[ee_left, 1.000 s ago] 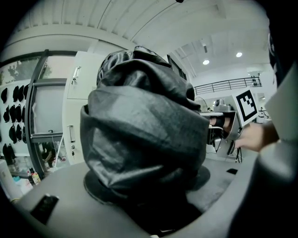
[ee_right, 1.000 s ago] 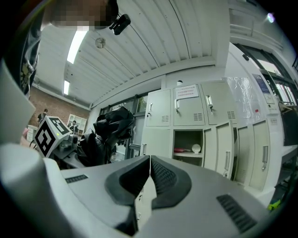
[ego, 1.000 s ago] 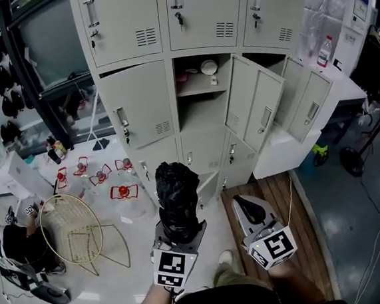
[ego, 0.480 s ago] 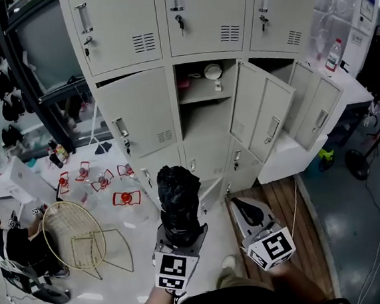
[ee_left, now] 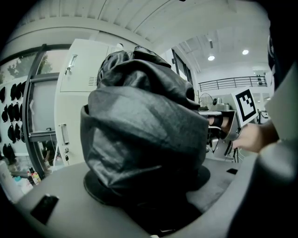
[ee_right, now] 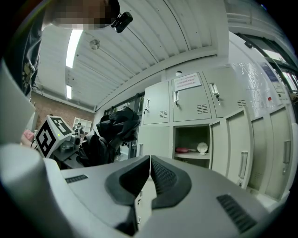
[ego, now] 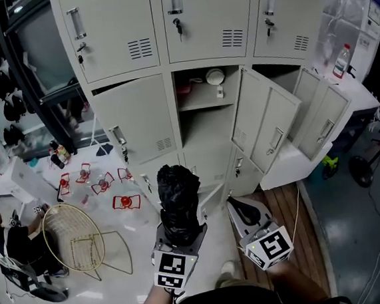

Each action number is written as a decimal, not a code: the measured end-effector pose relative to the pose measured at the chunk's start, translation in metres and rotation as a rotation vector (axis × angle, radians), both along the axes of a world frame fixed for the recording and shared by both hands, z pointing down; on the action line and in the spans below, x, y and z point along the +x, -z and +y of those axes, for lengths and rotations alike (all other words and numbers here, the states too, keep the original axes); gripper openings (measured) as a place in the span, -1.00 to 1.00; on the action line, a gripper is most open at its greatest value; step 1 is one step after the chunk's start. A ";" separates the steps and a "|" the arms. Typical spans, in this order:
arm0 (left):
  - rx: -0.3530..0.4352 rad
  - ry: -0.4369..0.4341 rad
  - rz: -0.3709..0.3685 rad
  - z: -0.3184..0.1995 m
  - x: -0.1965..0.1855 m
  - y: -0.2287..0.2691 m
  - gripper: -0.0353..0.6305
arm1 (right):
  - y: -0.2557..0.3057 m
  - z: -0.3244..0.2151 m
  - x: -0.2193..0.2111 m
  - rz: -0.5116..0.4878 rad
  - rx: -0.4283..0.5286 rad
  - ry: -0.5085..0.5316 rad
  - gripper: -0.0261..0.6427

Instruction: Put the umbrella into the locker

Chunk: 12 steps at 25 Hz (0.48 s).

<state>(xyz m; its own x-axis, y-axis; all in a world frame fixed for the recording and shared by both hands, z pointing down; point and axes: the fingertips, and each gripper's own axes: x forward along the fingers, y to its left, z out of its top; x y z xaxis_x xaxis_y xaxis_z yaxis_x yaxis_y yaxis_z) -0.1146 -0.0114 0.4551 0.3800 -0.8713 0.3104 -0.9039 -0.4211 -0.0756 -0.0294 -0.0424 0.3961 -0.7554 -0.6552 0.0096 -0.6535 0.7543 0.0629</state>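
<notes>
A black folded umbrella point(ego: 179, 199) stands upright in my left gripper point(ego: 181, 230), whose jaws are shut on its lower part; it fills the left gripper view as a crumpled black bundle point(ee_left: 144, 135). My right gripper point(ego: 237, 208) is beside it on the right, shut and holding nothing, its pads pressed together point(ee_right: 150, 174). Ahead is the grey locker bank point(ego: 139, 113). Its middle compartment point(ego: 204, 123) stands open, its door point(ego: 266, 130) swung out to the right. From the right gripper view, the umbrella point(ee_right: 116, 128) is at left and the open compartment point(ee_right: 193, 144) ahead.
The open compartment's upper shelf holds a pink thing and a white round one point(ego: 214, 77). More locker doors point(ego: 324, 125) hang open at right. A wire chair point(ego: 74, 236), red objects point(ego: 124, 201) and a crouching person point(ego: 12, 245) are on the floor at left. Wooden boards point(ego: 298, 238) lie at right.
Both grippers and the umbrella have moved toward the lockers, which now appear closer and shifted slightly right. Neither gripper's jaws have changed.
</notes>
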 end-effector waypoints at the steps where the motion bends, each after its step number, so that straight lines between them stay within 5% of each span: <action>1: -0.002 0.000 0.000 -0.006 0.003 0.000 0.02 | 0.000 -0.005 0.003 -0.002 0.000 0.001 -0.83; 12: -0.023 0.006 0.009 -0.069 0.035 -0.010 0.02 | 0.004 -0.065 0.037 -0.003 0.027 -0.001 -0.83</action>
<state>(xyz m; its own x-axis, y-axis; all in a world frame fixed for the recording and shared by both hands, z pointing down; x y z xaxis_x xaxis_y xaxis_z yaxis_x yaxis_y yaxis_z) -0.0796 -0.0806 0.4650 0.3774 -0.8663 0.3274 -0.9070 -0.4171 -0.0581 0.0077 -0.1075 0.3919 -0.7549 -0.6558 -0.0110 -0.6543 0.7518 0.0814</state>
